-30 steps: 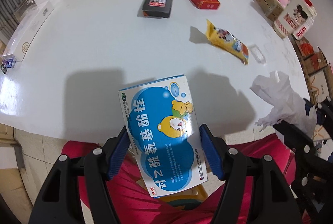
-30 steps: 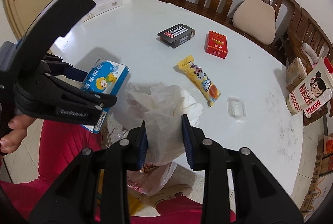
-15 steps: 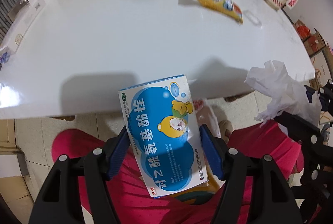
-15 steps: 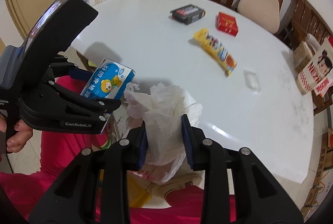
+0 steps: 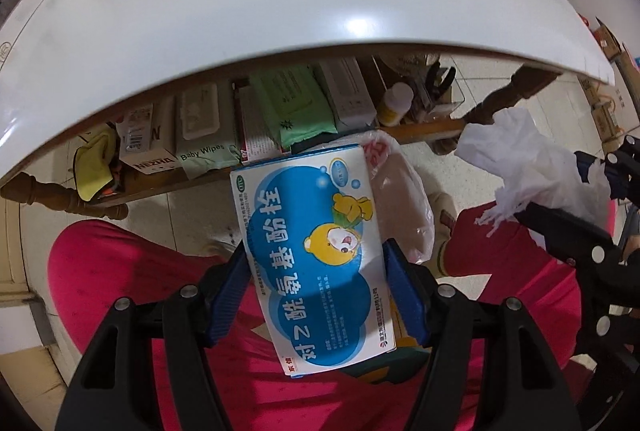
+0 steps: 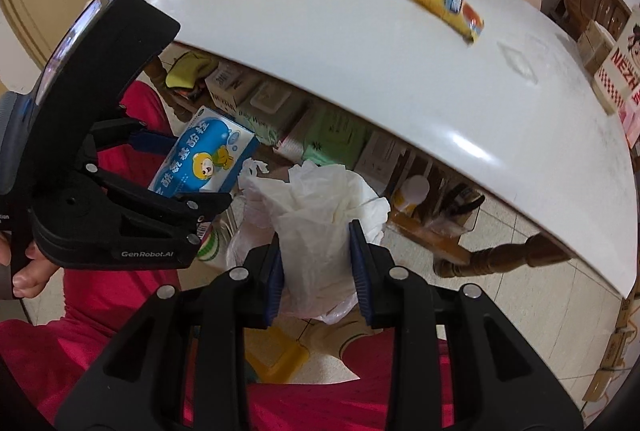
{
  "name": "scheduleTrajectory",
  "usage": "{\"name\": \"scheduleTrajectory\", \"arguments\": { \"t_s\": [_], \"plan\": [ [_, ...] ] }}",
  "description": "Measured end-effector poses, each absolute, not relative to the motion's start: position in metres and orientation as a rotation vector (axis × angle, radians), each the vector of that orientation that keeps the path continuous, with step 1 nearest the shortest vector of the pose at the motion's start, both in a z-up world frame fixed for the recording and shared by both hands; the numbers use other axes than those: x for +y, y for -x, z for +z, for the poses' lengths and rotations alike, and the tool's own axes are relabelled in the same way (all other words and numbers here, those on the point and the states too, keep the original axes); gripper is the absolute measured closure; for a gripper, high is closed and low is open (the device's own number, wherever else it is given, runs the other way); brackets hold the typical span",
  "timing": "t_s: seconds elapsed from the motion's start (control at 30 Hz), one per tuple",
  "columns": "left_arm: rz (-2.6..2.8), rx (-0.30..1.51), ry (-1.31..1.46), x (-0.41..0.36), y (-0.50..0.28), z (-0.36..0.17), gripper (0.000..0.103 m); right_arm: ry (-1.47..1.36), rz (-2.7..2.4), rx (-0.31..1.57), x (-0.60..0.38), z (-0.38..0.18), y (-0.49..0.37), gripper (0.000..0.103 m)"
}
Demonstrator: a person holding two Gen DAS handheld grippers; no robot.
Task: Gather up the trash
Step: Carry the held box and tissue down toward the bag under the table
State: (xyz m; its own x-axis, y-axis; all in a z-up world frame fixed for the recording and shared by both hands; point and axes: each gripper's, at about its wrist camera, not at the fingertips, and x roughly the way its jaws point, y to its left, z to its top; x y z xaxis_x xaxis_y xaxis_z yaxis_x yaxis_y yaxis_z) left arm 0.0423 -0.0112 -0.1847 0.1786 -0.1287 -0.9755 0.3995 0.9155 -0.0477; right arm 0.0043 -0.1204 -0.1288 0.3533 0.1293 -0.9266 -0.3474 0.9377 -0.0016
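The blue-and-white cardboard medicine box with a cartoon bear (image 5: 316, 251) is pinched flat between the pads of the left tongs (image 5: 316, 291), and the crumpled white tissue (image 6: 320, 207) is squeezed in the right tongs (image 6: 318, 271). Both hang off the edge of the white round desk (image 6: 360, 43), above the person's red-trousered lap. Below them sits a thin translucent plastic bag (image 6: 248, 243), probably the trash bag they are meant for.

Bright indoor light, glare on the white table (image 5: 360, 27), fisheye-bent edges.
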Motion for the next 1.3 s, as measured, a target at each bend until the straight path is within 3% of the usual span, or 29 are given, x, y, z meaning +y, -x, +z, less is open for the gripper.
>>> {"name": "scheduleTrajectory", "arguments": {
  "t_s": [0.63,1.3],
  "plan": [
    [-0.384,1.477,-0.257,-0.025,-0.06,-0.317,0.039,0.131,0.227,1.337,-0.125,-0.264,-0.02,0.073],
    [-0.34,1.554,-0.297,-0.032,-0.074,-0.376,0.039,0.032,0.153,1.481,-0.137,-0.358,-0.067,0.072]
  ]
}}
